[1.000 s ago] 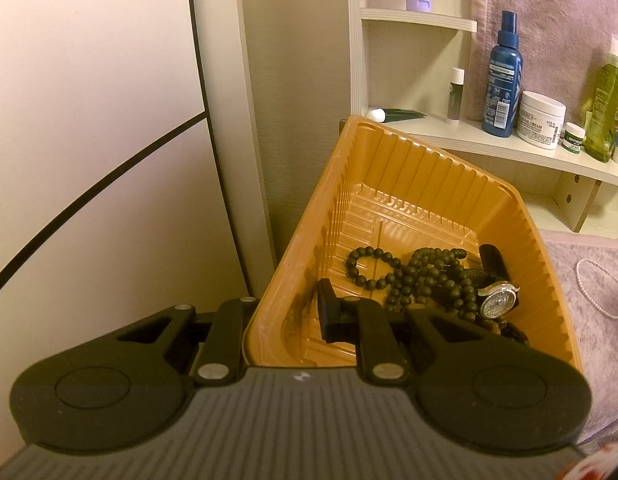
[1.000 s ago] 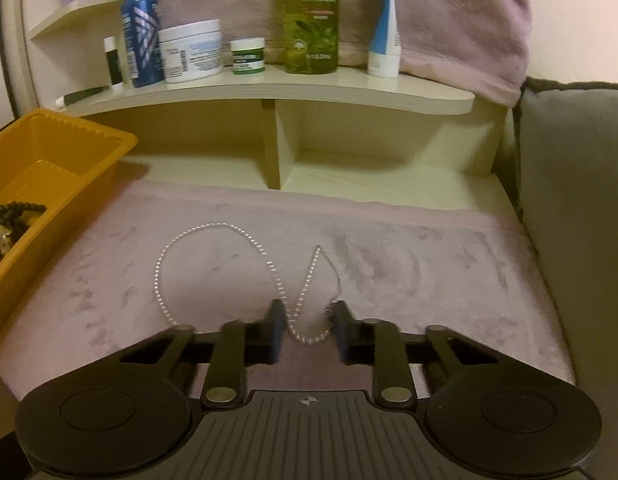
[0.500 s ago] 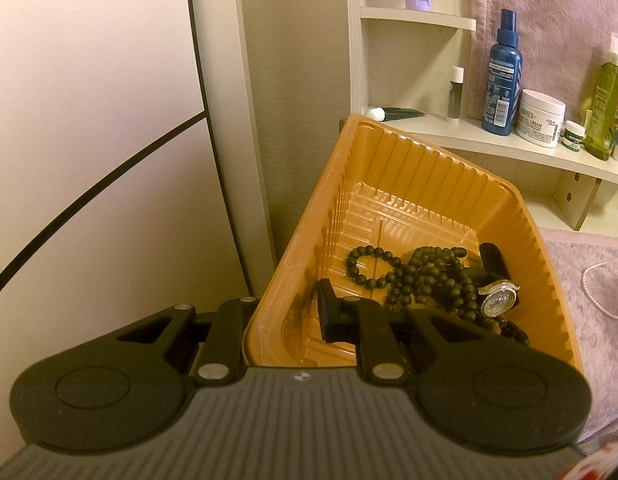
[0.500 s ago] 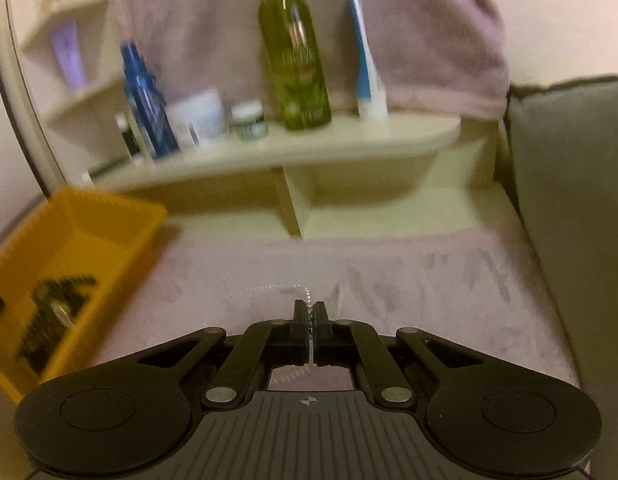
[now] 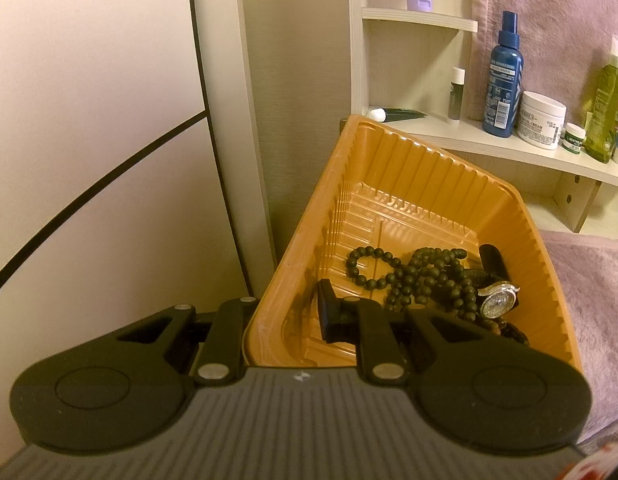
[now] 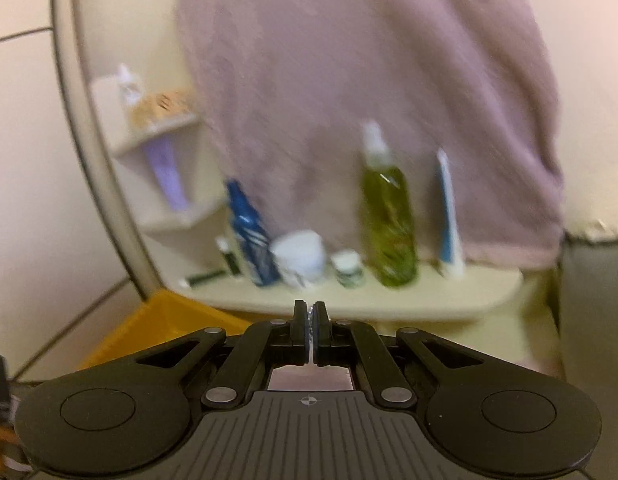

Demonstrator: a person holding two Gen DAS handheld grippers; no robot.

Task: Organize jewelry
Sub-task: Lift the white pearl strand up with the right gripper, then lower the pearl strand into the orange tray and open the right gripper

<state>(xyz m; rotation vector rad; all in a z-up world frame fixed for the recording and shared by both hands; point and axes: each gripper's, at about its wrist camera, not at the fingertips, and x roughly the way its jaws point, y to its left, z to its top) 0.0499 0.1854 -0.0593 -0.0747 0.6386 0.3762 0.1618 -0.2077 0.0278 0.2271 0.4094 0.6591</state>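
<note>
An orange plastic tray (image 5: 393,184) is tilted in the left wrist view, held by its near-left rim. My left gripper (image 5: 285,316) is shut on that rim, one finger inside the tray and one outside. Inside lie dark bead bracelets (image 5: 409,276) and a silver watch (image 5: 499,300). My right gripper (image 6: 310,316) is shut on the white pearl necklace (image 6: 310,314), of which only a few beads show between the pads. It is raised, with the tray's corner (image 6: 165,324) below to the left. The rest of the necklace is hidden.
A cream corner shelf (image 5: 489,144) carries a blue spray bottle (image 5: 503,80), a white cream jar (image 5: 541,120), a green bottle (image 6: 389,220) and a white tube (image 6: 449,216). A mauve towel (image 6: 369,80) hangs behind. Mauve cloth (image 5: 589,280) covers the surface right of the tray.
My right gripper closed on the pearl necklace on the cloth and lifted it up and leftward; the view now tilts upward. My left gripper and the tray have stayed still.
</note>
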